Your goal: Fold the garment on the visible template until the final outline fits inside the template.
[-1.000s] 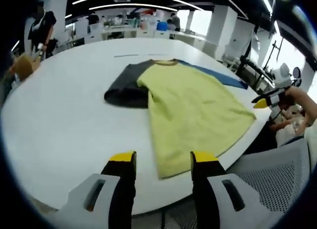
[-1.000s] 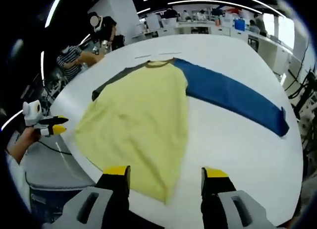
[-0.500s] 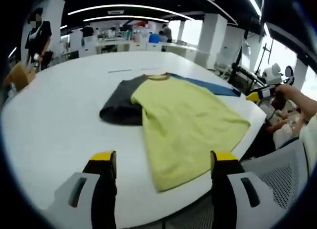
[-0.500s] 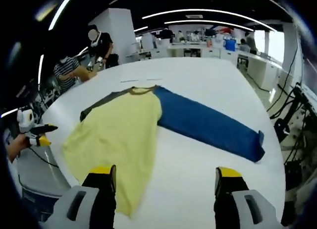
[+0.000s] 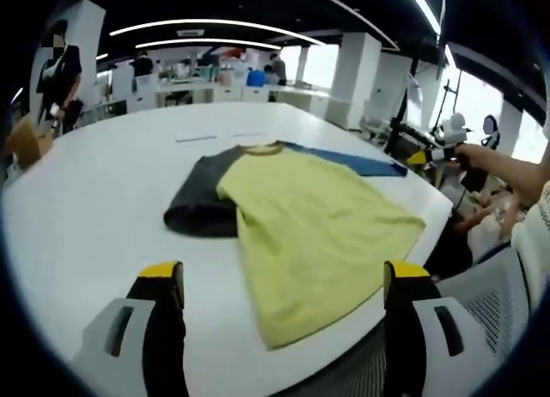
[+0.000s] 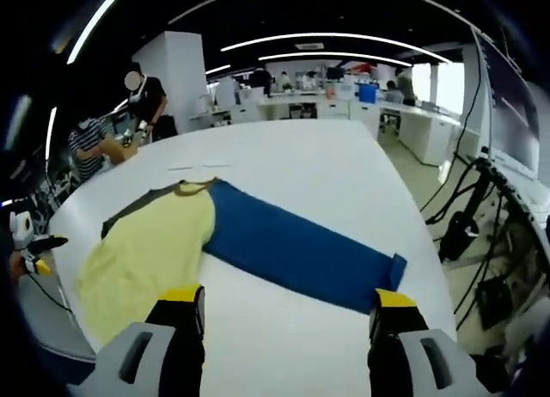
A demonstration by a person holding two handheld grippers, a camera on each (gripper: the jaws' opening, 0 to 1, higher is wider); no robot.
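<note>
A long-sleeved shirt lies flat on the white table [image 5: 86, 199]. Its yellow body [image 5: 309, 221] reaches the near table edge. The dark grey sleeve [image 5: 202, 199] is folded in beside the body, and the blue sleeve [image 6: 301, 255] stretches straight out to its cuff. My left gripper [image 5: 284, 277] hovers open in front of the yellow hem, apart from the cloth. My right gripper [image 6: 288, 298] is open just short of the blue sleeve; it also appears as a hand-held right gripper [image 5: 430, 155] off the table's far side. The left gripper [image 6: 30, 253] is small beside the hem.
Thin marks [image 5: 198, 138] lie on the table beyond the collar. A grey mesh chair [image 5: 481, 311] stands by the near edge. People [image 6: 142, 100] stand and sit at the back left. Cables and stands [image 6: 481, 234] crowd the floor off the table's right side.
The left gripper's jaws have spread much wider, the right gripper's slightly. The right gripper view has swung from the yellow body toward the blue sleeve. The shirt itself has not moved.
</note>
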